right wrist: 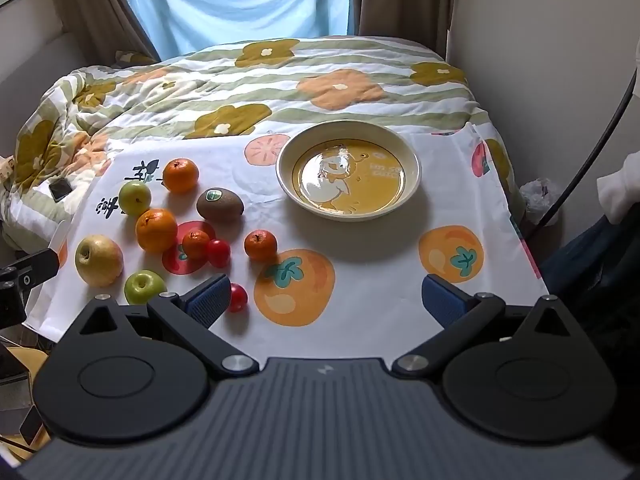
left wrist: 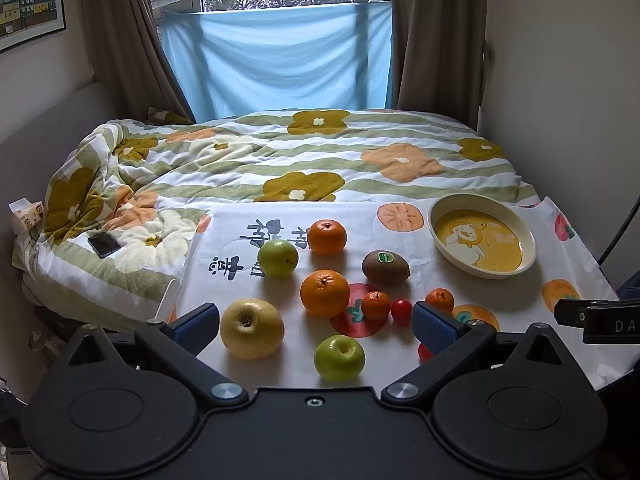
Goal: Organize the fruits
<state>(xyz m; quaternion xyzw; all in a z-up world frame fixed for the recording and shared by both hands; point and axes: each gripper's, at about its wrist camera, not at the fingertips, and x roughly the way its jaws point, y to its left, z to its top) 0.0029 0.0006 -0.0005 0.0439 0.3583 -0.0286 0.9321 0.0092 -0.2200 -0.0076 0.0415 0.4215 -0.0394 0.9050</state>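
Jaws on both grippers spread wide, holding nothing; left gripper (left wrist: pixel 316 322) half-hides what looks like a cherry tomato (left wrist: pixel 424 353).

L gripper (left wrist: pixel 316 320) & R gripper (right wrist: pixel 326 300) — both jaws spread wide, holding nothing.

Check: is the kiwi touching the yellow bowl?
Apart. The right wrist view shows a wide strip of bare cloth between the kiwi and the yellow bowl; the left wrist view shows the same gap.
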